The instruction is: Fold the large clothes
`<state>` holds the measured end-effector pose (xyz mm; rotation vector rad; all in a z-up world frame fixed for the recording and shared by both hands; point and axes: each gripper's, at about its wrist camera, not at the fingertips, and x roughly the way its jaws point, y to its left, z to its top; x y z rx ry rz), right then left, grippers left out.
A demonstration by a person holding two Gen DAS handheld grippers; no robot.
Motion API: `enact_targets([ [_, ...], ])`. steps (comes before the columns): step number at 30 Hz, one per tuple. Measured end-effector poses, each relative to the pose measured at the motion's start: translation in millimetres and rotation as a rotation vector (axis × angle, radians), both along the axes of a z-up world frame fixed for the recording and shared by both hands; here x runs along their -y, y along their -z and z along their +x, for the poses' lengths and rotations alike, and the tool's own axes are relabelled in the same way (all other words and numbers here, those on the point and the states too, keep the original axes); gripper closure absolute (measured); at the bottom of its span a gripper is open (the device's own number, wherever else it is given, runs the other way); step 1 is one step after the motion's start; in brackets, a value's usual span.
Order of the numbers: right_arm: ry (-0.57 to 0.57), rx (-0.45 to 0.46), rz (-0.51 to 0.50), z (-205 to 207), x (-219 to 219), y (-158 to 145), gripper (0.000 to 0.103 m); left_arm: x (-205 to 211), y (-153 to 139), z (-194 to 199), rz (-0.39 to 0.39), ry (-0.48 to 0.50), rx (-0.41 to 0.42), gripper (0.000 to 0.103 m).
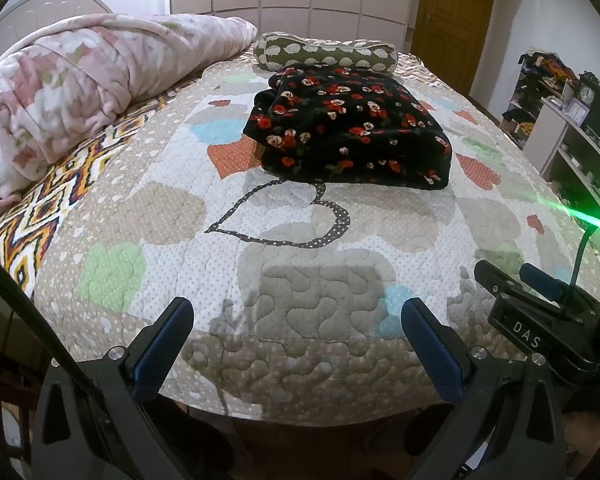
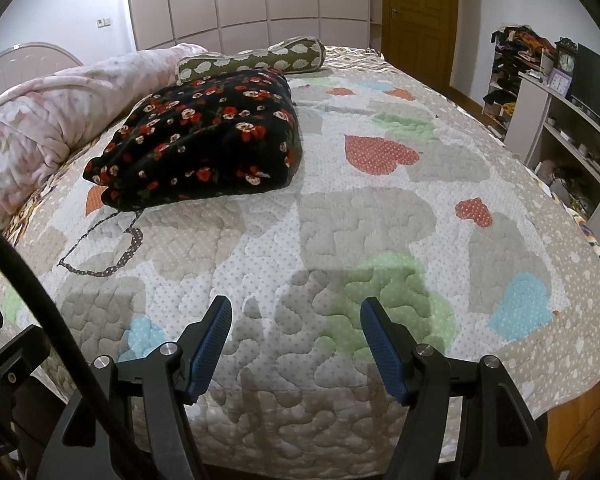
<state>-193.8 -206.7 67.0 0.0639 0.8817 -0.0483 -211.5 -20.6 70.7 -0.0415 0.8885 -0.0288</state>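
A black garment with red and white flowers lies folded in a thick bundle on the quilted bed, toward its far half; it also shows in the right wrist view at the upper left. My left gripper is open and empty, above the near edge of the bed, well short of the garment. My right gripper is open and empty above the near edge of the bed, with the garment far ahead to its left. The right gripper's body shows in the left wrist view.
A rolled pink blanket lies along the left side of the bed. An olive bolster pillow sits behind the garment. Shelves with clutter, a clock and a screen stand at the right. A wooden door is at the back.
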Motion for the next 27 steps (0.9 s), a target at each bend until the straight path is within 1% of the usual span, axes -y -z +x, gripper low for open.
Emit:
enact_targets([
  [6, 0.003, -0.002, -0.008, -0.7, 1.1, 1.2, 0.032, -0.3, 1.4, -0.8, -0.002, -0.001, 0.000, 0.000],
  [9, 0.007, 0.011, -0.023, -1.4, 0.7, -1.3, 0.032, -0.6, 1.3, -0.3, -0.001, 0.000, -0.001, 0.000],
  [16, 0.038, 0.129, -0.114, -15.5, 0.8, -19.7, 0.032, -0.4, 0.8, 0.3, -0.001, -0.001, -0.002, 0.000],
  [18, 0.039, 0.144, -0.130, -16.8, -0.1, -22.3, 0.030, -0.4, 0.7, 0.6, 0.000, -0.001, -0.002, 0.000],
  [27, 0.046, 0.131, -0.166, -9.8, -2.1, -21.2, 0.029, -1.9, 2.3, -0.2, -0.001, -0.001, -0.007, 0.000],
])
